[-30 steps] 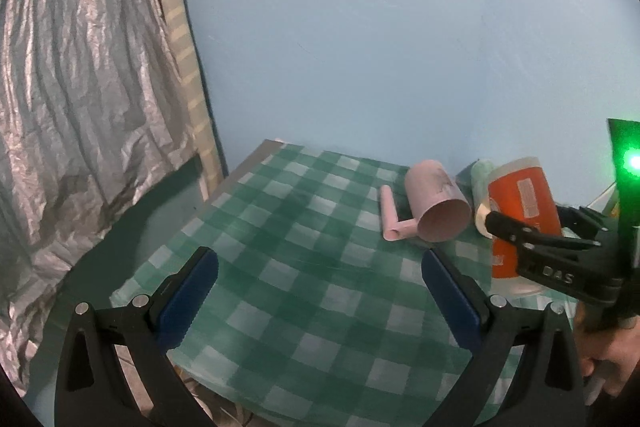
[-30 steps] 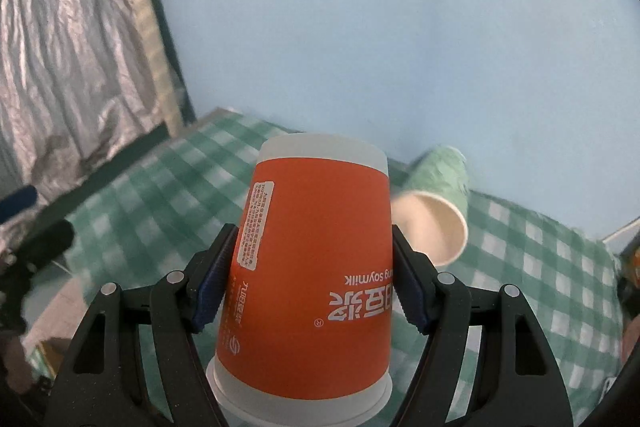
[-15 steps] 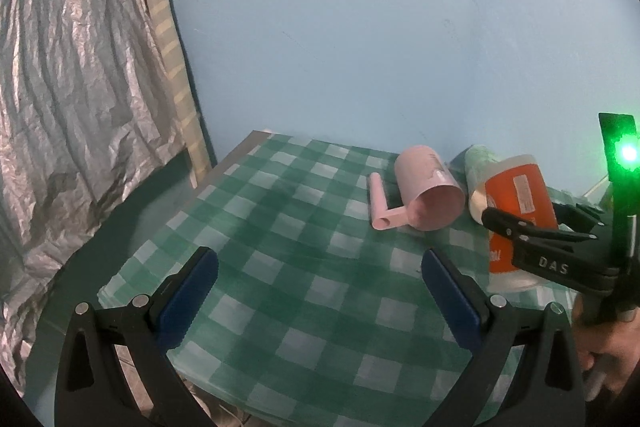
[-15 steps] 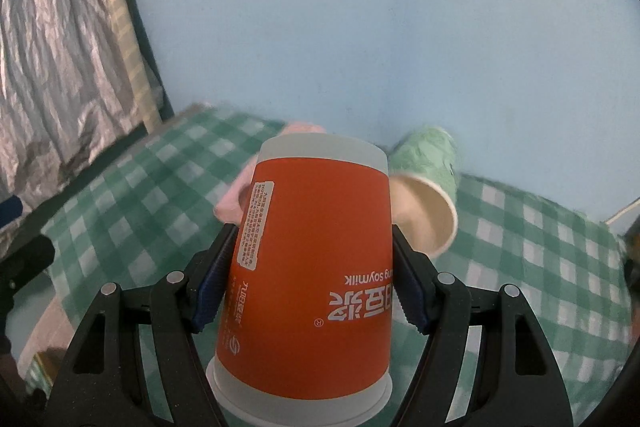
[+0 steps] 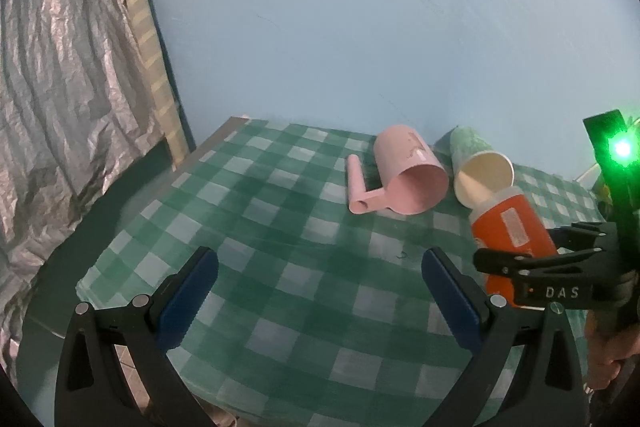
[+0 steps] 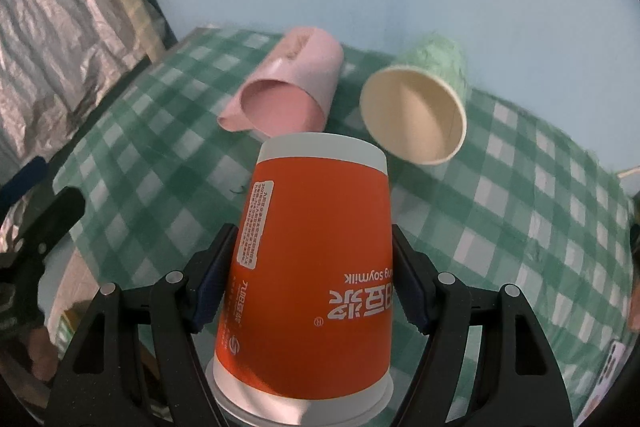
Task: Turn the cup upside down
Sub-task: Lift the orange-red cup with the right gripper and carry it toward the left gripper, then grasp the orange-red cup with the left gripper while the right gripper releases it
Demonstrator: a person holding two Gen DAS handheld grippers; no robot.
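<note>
My right gripper (image 6: 308,275) is shut on an orange paper cup (image 6: 316,267) and holds it above the green checked tablecloth (image 6: 520,219), its closed base pointing away from me and its rim toward the camera. In the left wrist view the orange cup (image 5: 508,227) is tilted in the right gripper (image 5: 520,259) at the right. My left gripper (image 5: 320,295) is open and empty over the cloth's near edge.
A pink cup with a handle (image 5: 404,179) and a green paper cup (image 5: 476,163) lie on their sides near the blue back wall; both also show in the right wrist view, pink cup (image 6: 288,91) and green cup (image 6: 420,111). Silver foil sheeting (image 5: 60,87) hangs at the left.
The right gripper has tipped forward and down with the orange cup, bringing the two lying cups into fuller view. The left gripper has drawn back a little and stays open.
</note>
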